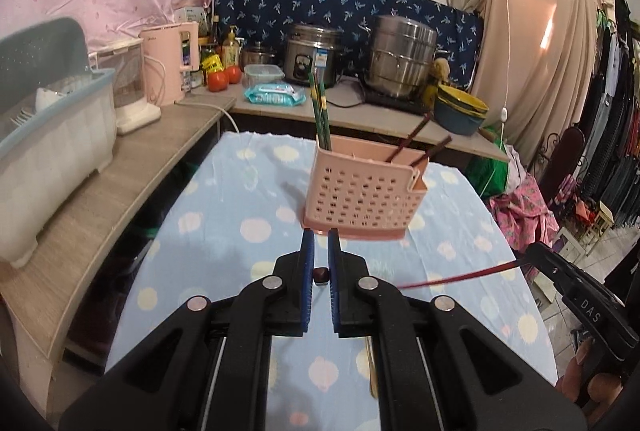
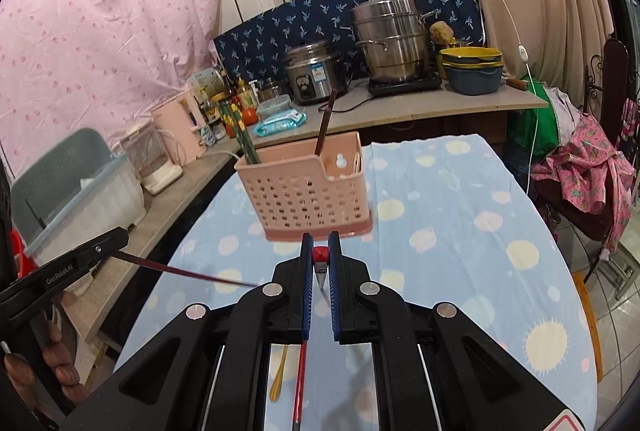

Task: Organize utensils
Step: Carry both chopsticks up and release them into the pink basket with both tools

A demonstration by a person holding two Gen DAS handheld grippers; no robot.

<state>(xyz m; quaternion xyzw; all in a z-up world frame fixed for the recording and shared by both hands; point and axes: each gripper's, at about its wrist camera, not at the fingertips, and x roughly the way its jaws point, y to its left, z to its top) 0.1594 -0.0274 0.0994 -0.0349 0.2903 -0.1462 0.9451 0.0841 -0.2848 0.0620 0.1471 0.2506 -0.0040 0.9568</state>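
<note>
A pink perforated utensil holder (image 1: 360, 191) stands on the blue dotted tablecloth (image 1: 224, 215); it also shows in the right wrist view (image 2: 308, 187). It holds green chopsticks (image 1: 320, 111) and dark brown chopsticks (image 1: 416, 139). My left gripper (image 1: 321, 255) is shut on a dark chopstick (image 1: 321, 274), seen end-on just before the holder. My right gripper (image 2: 321, 251) is shut on a red chopstick (image 2: 321, 254). In the left wrist view the right gripper (image 1: 536, 255) shows with the red chopstick (image 1: 460, 277) sticking out. In the right wrist view the left gripper (image 2: 116, 237) holds the dark chopstick (image 2: 188, 271).
A yellow spoon (image 2: 279, 375) and a red-black chopstick (image 2: 299, 387) lie on the cloth under the right gripper. A dish rack (image 1: 52, 135), kettle (image 1: 170, 63), rice cooker (image 1: 312, 55), steel pot (image 1: 400, 55) and bowls (image 1: 460, 111) stand on the counters. Clothes hang at right.
</note>
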